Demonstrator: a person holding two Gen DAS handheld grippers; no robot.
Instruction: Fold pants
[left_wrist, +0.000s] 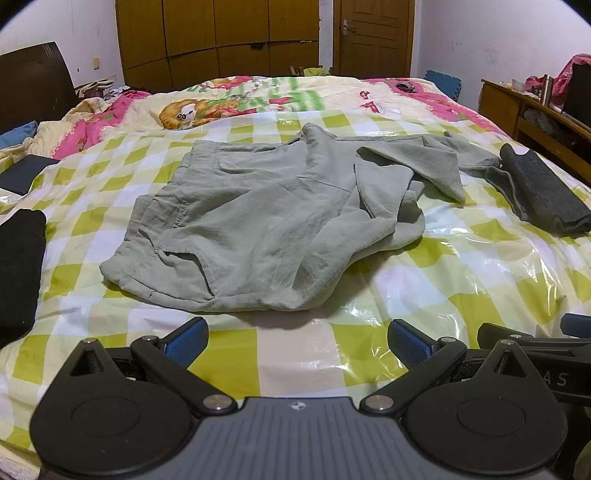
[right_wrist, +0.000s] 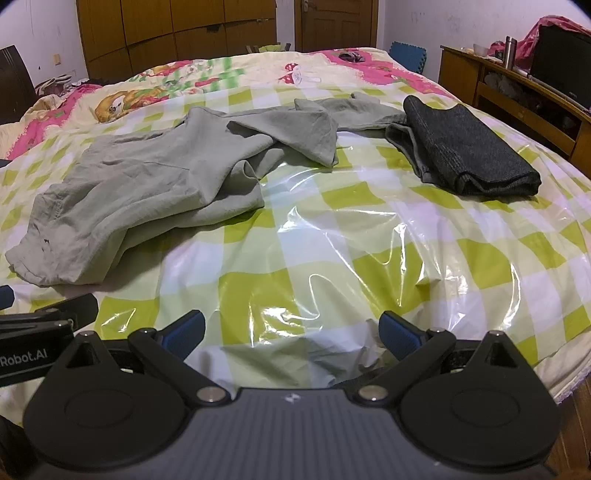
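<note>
The grey-green pants (left_wrist: 258, 206) lie rumpled and unfolded mid-bed on the checked plastic-covered sheet (left_wrist: 461, 280) — legs trailing toward two o'clock, where they touch a folded dark garment (right_wrist: 469, 151). At six o'clock the left gripper (left_wrist: 297, 341) waits just short of the waistband, fingers spread wide, holding nothing. The right gripper (right_wrist: 291, 332) sits beside it — likewise wide apart and empty, above bare sheet.

Crumpled grey-green pants (left_wrist: 258, 218) on checkered bedcover (left_wrist: 461, 288), beyond wide-open left gripper (left_wrist: 297, 343).
</note>
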